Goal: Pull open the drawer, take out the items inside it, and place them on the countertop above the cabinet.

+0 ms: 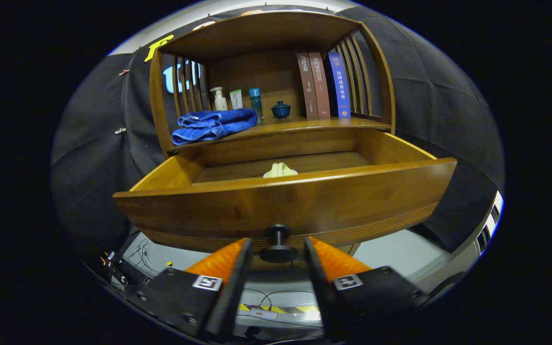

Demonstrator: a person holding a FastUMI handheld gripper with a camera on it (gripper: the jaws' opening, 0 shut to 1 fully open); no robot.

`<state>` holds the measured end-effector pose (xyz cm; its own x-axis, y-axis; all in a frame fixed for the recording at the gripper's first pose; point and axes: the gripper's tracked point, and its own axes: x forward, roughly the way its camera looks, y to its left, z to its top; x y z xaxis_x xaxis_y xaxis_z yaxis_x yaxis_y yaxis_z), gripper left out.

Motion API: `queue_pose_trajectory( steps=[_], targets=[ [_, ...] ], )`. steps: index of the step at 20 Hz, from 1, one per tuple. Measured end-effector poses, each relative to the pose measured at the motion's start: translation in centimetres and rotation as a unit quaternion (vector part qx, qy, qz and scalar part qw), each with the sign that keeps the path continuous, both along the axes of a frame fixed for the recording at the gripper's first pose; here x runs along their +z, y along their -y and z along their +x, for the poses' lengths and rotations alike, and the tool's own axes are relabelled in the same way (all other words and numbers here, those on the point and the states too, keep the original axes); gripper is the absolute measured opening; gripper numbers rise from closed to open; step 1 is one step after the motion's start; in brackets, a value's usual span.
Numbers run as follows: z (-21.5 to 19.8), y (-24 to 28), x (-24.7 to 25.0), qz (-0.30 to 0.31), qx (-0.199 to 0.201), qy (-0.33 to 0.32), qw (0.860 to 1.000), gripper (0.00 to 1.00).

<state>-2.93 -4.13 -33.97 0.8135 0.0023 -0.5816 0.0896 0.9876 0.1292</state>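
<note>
The wooden drawer stands pulled out of the cabinet toward me. Its dark round knob sits between my fingertips, and my gripper is open with a small gap on each side of the knob. Inside the drawer a small pale yellow item lies near the front wall, partly hidden by that wall. The countertop above the drawer carries a folded blue towel.
On the countertop, behind the towel, stand a white pump bottle, a pale tube, a teal bottle and a blue lidded cup. Three books lean at the right. Slatted sides close the shelf. Cables lie on the floor below.
</note>
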Motion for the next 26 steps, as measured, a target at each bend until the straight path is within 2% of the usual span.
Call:
queue_pose_trajectory(
  steps=[2,5,8,11,14,17,19,23,26],
  targets=[
    [-0.2,0.4,2.8,-0.008,0.000,0.013,1.000,1.00],
    [2.1,0.8,8.5,-0.023,0.005,0.055,0.998,1.00],
    [5.9,0.1,10.0,-0.028,0.026,0.049,0.998,0.99],
    [10.3,0.2,8.9,-0.009,0.018,0.011,1.000,1.00],
    [14.5,-0.1,6.4,0.000,0.018,-0.058,0.998,1.00],
    [17.4,-0.1,3.2,0.010,0.008,-0.132,0.991,0.99],
    [18.1,-0.2,0.7,0.002,0.015,-0.182,0.983,0.99],
    [18.1,-0.2,-3.3,-0.011,0.022,-0.246,0.969,0.91],
    [18.0,0.5,-4.8,-0.001,0.007,-0.268,0.963,0.54]
  ],
)
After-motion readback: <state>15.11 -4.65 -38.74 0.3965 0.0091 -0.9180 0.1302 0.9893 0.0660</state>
